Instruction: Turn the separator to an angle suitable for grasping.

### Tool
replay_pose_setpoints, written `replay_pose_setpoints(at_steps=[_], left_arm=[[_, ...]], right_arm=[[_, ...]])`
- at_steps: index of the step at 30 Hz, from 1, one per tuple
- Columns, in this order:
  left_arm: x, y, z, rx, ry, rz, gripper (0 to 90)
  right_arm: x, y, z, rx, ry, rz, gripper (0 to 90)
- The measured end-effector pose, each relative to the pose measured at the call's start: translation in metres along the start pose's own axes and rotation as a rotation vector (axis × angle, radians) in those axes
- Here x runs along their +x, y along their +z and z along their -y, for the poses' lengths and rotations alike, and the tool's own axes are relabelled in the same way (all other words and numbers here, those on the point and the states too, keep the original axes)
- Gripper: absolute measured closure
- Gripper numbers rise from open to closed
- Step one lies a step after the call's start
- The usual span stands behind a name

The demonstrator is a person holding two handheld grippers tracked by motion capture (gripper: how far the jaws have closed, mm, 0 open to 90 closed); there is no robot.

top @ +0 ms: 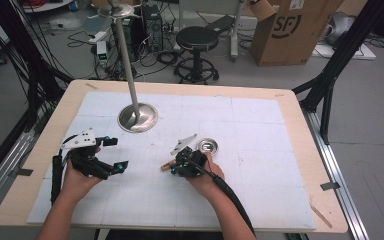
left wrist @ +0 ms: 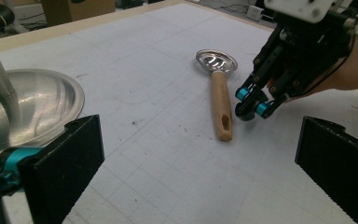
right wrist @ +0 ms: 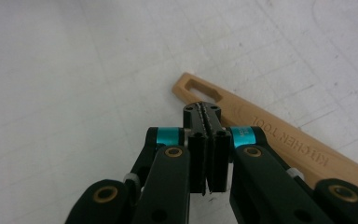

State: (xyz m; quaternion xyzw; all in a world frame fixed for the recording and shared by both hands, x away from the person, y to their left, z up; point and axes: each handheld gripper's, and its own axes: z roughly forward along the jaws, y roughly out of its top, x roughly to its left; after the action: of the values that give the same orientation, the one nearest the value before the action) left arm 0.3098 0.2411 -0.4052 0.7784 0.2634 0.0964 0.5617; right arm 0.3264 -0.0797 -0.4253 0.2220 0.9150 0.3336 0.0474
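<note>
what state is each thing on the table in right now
ladle: lying flat on the mat, bowl facing up, not held
right gripper: jaws shut, empty, just beside the ladle's wooden handle
left gripper: jaws open, empty, apart from the ladle
metal stand: upright on its round base, pole rising from it, untouched

On the counter point(top: 300, 150), a white gridded mat point(top: 260, 120) covers most of the top, and a steel stand point(top: 137, 118) with a round base rises at about eleven o'clock. Beyond the far edge, a black stool point(top: 197, 39) stands at twelve o'clock and a cardboard box point(top: 292, 30) at one o'clock.
</note>
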Motion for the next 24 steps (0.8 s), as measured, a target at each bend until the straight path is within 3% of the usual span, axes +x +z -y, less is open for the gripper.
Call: replay_pose_setpoints(at_steps=[5,11,15,18,24], left_arm=[[-0.001,0.001,0.0,0.002,0.0,0.004,1.7],[-0.002,0.0,0.0,0.001,0.002,0.006,1.7],[-0.001,0.001,0.0,0.005,0.003,0.002,1.7],[-0.001,0.002,0.0,0.005,0.001,0.006,1.7],[-0.002,0.003,0.0,0.012,0.003,0.006,1.8]], right_arm=[[-0.003,-0.016,0.001,-0.047,0.015,-0.005,89.4],[-0.014,-0.04,0.005,-0.101,0.051,0.037,87.8],[-0.028,-0.055,0.009,-0.15,0.093,0.067,88.5],[-0.037,-0.057,0.01,-0.168,0.118,0.082,89.1],[-0.052,-0.045,0.012,-0.139,0.17,0.115,89.5]])
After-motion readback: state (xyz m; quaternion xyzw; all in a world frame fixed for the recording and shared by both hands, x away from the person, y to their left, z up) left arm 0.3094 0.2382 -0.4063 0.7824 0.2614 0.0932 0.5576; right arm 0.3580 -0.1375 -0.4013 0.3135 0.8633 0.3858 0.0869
